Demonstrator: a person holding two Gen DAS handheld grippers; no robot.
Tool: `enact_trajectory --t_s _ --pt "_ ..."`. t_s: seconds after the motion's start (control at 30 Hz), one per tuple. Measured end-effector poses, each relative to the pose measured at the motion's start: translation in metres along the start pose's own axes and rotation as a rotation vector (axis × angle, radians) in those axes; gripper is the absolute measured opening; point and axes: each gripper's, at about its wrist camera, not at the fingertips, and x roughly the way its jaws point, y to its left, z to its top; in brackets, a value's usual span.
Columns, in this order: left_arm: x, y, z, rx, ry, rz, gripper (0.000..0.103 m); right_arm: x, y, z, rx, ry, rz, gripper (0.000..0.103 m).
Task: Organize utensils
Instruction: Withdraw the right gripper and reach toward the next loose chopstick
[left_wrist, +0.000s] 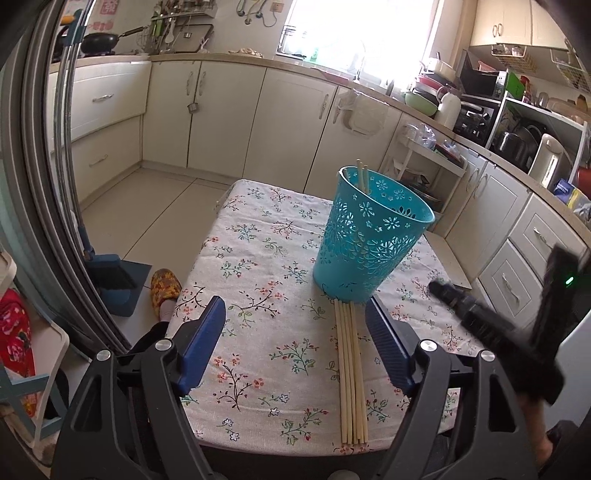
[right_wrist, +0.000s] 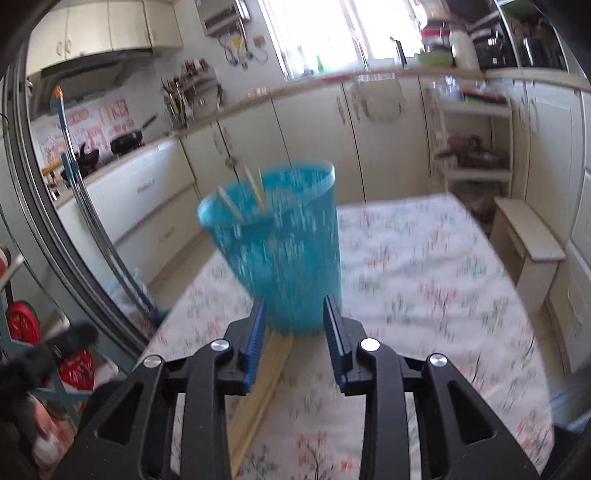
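Observation:
A teal perforated bin (left_wrist: 369, 236) stands on the floral tablecloth (left_wrist: 266, 280) with two wooden chopsticks (left_wrist: 362, 177) upright inside. A bundle of several chopsticks (left_wrist: 351, 373) lies flat on the cloth, its far end at the bin's base. My left gripper (left_wrist: 295, 314) is open above the cloth, and the bundle lies just inside its right finger. My right gripper (right_wrist: 295, 306) is open and empty, close before the bin (right_wrist: 280, 240), in a motion-blurred view. The bundle (right_wrist: 266, 376) lies below its left finger. The right gripper's body shows in the left wrist view (left_wrist: 517, 325).
Cream cabinets and a counter (left_wrist: 229, 59) run behind the table. A small white shelf unit (left_wrist: 424, 173) stands behind the bin. A blue dustpan and broom (left_wrist: 114, 280) stand left on the floor. A low white stool (right_wrist: 528, 247) stands right of the table.

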Motion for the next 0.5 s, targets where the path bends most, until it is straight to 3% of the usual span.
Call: enact_trajectory --t_s 0.2,0.5 --pt "-0.002 0.001 -0.002 0.014 0.008 0.018 0.076 0.032 0.006 -0.021 0.008 0.115 0.000 0.032" --pt "0.002 0.009 -0.006 -0.003 0.035 0.030 0.076 0.056 0.016 -0.026 0.023 0.180 -0.004 0.029"
